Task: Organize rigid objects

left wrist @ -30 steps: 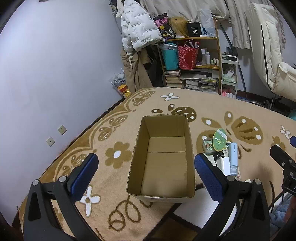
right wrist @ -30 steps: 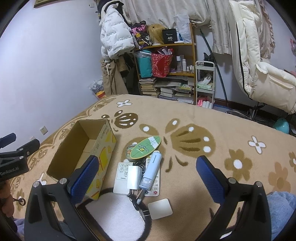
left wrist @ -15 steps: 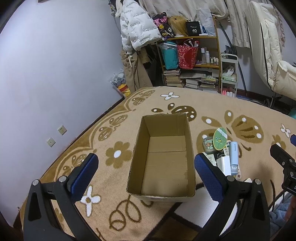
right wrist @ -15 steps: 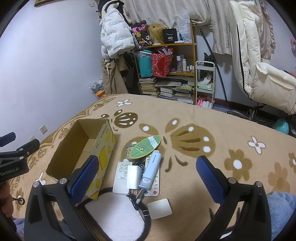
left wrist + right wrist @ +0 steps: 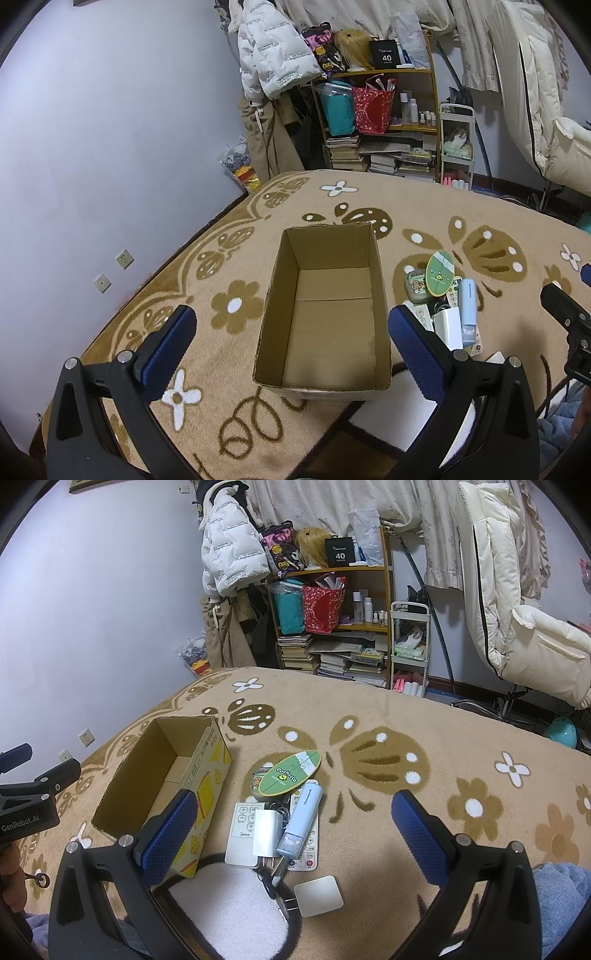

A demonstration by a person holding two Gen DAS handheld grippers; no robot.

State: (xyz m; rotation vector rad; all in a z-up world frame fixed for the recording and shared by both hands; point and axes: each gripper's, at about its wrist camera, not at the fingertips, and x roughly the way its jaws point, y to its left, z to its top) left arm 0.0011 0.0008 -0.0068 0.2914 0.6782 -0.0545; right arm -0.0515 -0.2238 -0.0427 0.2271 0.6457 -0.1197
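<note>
Pile point(image 5: 284, 812): on rug, just right of cardboard box point(image 5: 325, 314); box empty.
Left gripper point(image 5: 291, 336): jaws wide, holding nothing, over box.
Right gripper point(image 5: 295, 819): jaws wide, empty, above pile.
Change: views nearly static over last second; first pick not begun.

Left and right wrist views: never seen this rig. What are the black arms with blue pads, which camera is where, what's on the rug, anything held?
No robot: a person holds a two-finger claw in each hand, with a fisheye camera on each looking along its fingers. The left claw hangs over an empty cardboard box; the right claw hangs over a pile beside it. Both are open, holding nothing. The pile on the rug holds a green oval case, a light blue tube, a white charger lying on a remote, and, nearer, a white square pad.
</note>
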